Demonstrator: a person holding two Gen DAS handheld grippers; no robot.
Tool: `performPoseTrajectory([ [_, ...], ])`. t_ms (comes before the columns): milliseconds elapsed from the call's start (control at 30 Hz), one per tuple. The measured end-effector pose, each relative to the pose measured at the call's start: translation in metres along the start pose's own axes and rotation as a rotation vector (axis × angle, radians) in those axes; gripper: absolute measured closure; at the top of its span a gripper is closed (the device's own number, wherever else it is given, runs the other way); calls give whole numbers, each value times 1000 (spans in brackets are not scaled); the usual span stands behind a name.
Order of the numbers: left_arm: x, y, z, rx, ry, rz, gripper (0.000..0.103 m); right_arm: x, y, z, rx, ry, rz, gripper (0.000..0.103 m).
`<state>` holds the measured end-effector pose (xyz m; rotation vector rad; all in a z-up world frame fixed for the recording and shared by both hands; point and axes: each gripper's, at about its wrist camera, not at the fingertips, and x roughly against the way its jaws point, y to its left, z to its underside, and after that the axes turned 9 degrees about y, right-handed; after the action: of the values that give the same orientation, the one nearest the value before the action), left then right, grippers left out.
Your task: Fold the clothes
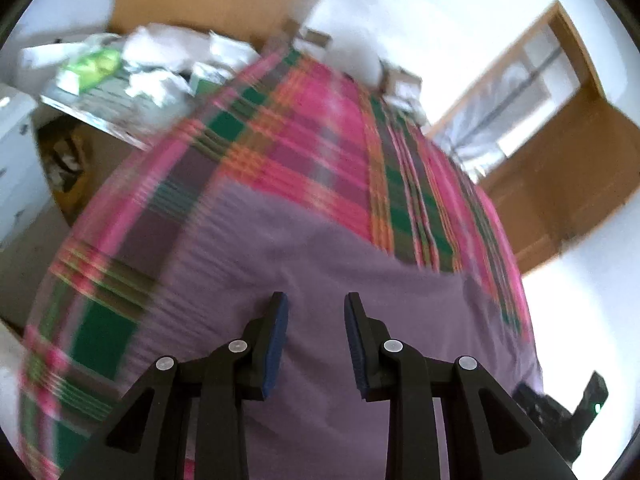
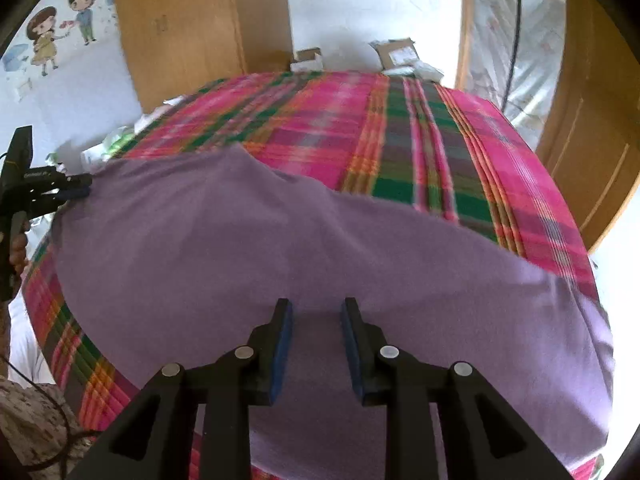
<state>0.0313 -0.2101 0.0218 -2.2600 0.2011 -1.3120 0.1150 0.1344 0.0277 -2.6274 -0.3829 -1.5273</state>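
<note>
A plain purple garment (image 1: 320, 248) lies spread flat on a bed covered by a pink, green and orange plaid bedspread (image 1: 312, 128). My left gripper (image 1: 316, 298) hovers open over the garment's near part, with nothing between its blue pads. This view is motion-blurred. In the right wrist view the same purple garment (image 2: 280, 240) fills the near half of the plaid bedspread (image 2: 400, 128). My right gripper (image 2: 317, 303) is open above it, also holding nothing. The left gripper (image 2: 78, 191) shows at the garment's far left corner.
A wooden wardrobe (image 2: 200, 20) and cardboard boxes (image 2: 394, 54) stand behind the bed. A wooden door (image 2: 592, 120) is at the right. Crumpled bags and paper (image 1: 160, 64) pile up beside the bed's left side. A person's hand (image 2: 18, 252) holds the left gripper.
</note>
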Motion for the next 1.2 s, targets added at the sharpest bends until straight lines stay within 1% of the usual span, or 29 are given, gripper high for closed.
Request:
performPoseTrajectory([
  [100,14,15,-15,36,-55,-31,73,-2,16,-15,49,-20,-33,77],
  [300,1,43,-36,99,35,48,73,-16,48,-38,107,-23,-105,77],
  [467,-10,66,-54,153,109,116,73,-26,63,-47,132,-9,-145,77],
  [700,-27,84,-61,252,172,239,73,-38,69,-55,112,0,-180,77],
  [800,-30,86,-64,255,176,268,73,-41,69,-57,96,3,-191,77],
  [1033,-17,80,-61,239,106,225,73,-46,74,-57,83,9,-196,77],
  [1067,-16,79,-61,237,96,218,75,-47,75,-57,82,12,-195,77],
  [1100,-14,79,-60,235,85,212,83,-47,75,-57,79,15,-193,77],
  [1133,-12,78,-60,232,75,206,83,-48,76,-57,76,15,-192,77],
  [1167,-10,77,-59,230,65,200,89,-47,76,-57,73,12,-194,77],
  [1200,-8,76,-59,228,55,194,93,-47,76,-57,69,10,-196,77],
])
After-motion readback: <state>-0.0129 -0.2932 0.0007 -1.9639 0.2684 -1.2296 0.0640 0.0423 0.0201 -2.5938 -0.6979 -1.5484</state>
